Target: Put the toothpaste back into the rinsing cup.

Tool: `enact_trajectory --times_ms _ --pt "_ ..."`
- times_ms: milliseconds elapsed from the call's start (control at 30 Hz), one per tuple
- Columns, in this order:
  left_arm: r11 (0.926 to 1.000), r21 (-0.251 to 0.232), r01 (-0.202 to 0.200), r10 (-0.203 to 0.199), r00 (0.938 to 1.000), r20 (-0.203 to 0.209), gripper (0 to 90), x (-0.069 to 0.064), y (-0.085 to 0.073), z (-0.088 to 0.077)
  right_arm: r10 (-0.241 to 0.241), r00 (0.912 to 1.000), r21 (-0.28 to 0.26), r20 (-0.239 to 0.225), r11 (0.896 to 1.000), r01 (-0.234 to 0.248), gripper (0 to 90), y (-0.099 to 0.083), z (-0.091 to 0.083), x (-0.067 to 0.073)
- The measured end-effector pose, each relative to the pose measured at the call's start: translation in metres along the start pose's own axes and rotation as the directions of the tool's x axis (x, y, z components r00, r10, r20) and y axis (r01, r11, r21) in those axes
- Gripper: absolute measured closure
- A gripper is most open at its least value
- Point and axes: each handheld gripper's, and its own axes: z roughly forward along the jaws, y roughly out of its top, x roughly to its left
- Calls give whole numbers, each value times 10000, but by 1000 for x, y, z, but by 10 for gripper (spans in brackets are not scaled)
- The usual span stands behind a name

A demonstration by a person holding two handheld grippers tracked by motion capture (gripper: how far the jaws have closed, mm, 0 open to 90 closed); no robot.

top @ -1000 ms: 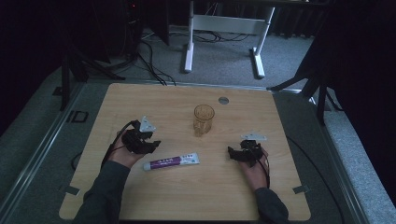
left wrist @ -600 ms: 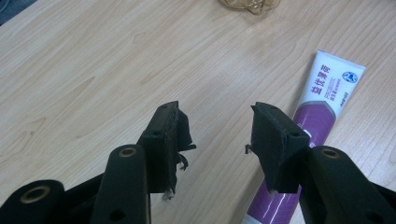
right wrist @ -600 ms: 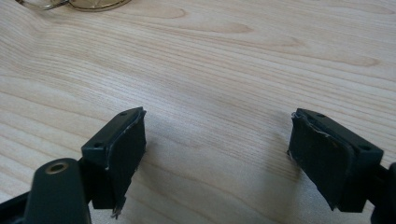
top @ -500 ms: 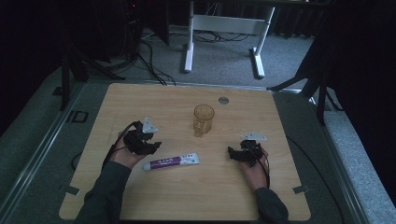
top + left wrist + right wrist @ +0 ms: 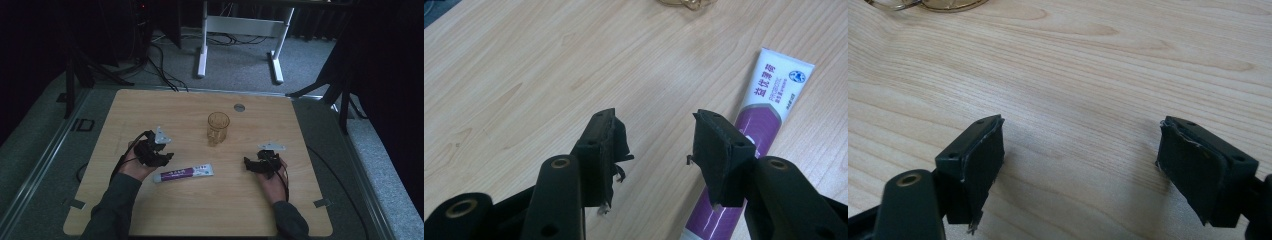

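A purple and white toothpaste tube (image 5: 184, 173) lies flat near the middle front of the wooden table (image 5: 165, 110). An amber drinking glass (image 5: 218, 128) stands upright behind it. My left gripper (image 5: 161, 156) rests low just left of the tube, open, nothing between its pads. In the left gripper view the tube (image 5: 764, 105) runs past the outside of the right pad (image 5: 716, 150), and the left gripper (image 5: 654, 150) holds only bare wood in its gap. My right gripper (image 5: 250, 164) sits open at the table's right; its own view shows the right gripper (image 5: 1080, 165) wide apart over wood, with the glass base (image 5: 928, 4) at the top.
A small round grey cap (image 5: 239, 107) sits flush in the table behind the glass. White desk legs (image 5: 202, 45) and cables stand on the carpet beyond the far edge. Dark stands flank the table on both sides.
The left gripper has shifted slightly toward the tube. The right gripper, tube and glass have stayed where they were.
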Motion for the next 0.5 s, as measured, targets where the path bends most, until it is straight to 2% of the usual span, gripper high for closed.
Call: enact_trajectory --times_ms 500 --pt "9998 149 -138 135 9997 213 520 -3 1 1 3 10000 0 0 10000 -3 186 0 0 0"
